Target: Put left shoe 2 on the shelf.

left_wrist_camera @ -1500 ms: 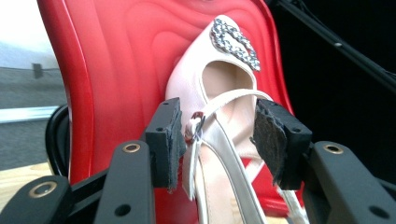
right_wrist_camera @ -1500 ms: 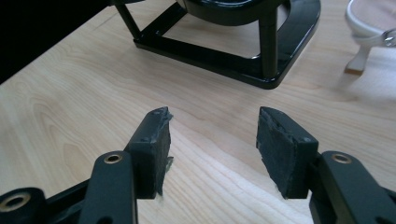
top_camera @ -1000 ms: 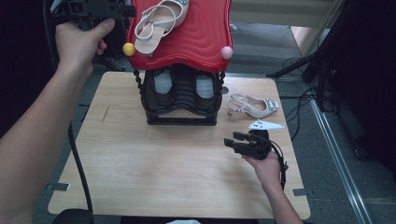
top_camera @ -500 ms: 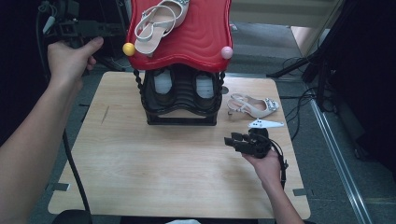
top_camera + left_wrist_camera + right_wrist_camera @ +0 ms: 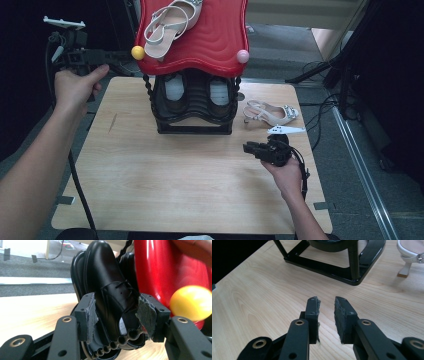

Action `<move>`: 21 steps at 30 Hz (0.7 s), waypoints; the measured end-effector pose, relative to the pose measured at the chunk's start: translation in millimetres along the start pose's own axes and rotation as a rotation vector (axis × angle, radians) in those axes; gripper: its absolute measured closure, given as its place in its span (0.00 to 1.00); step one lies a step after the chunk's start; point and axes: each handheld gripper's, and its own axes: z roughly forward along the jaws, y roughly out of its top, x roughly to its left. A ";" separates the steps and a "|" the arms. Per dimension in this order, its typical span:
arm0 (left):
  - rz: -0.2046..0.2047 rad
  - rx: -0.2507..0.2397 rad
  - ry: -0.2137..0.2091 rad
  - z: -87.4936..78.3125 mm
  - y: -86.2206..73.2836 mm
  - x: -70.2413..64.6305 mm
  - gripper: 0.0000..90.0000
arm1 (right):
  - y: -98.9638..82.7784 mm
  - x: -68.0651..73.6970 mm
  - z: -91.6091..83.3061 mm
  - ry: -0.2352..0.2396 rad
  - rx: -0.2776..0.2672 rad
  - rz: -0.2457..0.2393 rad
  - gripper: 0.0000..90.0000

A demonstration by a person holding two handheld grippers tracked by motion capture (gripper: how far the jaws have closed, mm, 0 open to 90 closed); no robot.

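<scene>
A shoe rack stands at the back of the table (image 5: pixel 175 185), with a red wavy top shelf (image 5: pixel 210 35) on a black frame (image 5: pixel 195 125). A beige sandal (image 5: pixel 170 22) lies on the red shelf. Two black shoes (image 5: pixel 175 90) sit on the lower shelf. A second beige sandal (image 5: pixel 272 114) lies on the table right of the rack. My left gripper (image 5: pixel 127 62) is open in the air, left of the rack. Its jaws (image 5: pixel 116 315) frame a black shoe (image 5: pixel 107 282) that lies farther off. My right gripper (image 5: pixel 246 147) rests low over the table. Its jaws (image 5: pixel 327 305) have just been closing, with a narrow gap and nothing between them.
A yellow ball (image 5: pixel 138 52) and a pink ball (image 5: pixel 243 56) cap the red shelf's front corners. The yellow ball (image 5: pixel 191 302) is close to my left gripper. The rack's base (image 5: pixel 342 272) stands just ahead of my right gripper. Cables and dark stands lie on the floor at the right.
My left hand has come down with its gripper, from the level of the red shelf's top to beside the yellow ball. The right hand has stayed in place.
</scene>
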 end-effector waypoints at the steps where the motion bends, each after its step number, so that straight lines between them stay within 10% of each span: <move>1: 0.005 0.003 0.001 1.2 -2.7 1.4 0.54 | 0.2 -1.0 0.5 -0.002 -0.003 -0.001 0.81; 21: -0.048 0.040 -0.037 26.8 -73.8 32.4 0.52 | -0.6 -8.3 6.2 -0.037 0.017 -0.003 0.66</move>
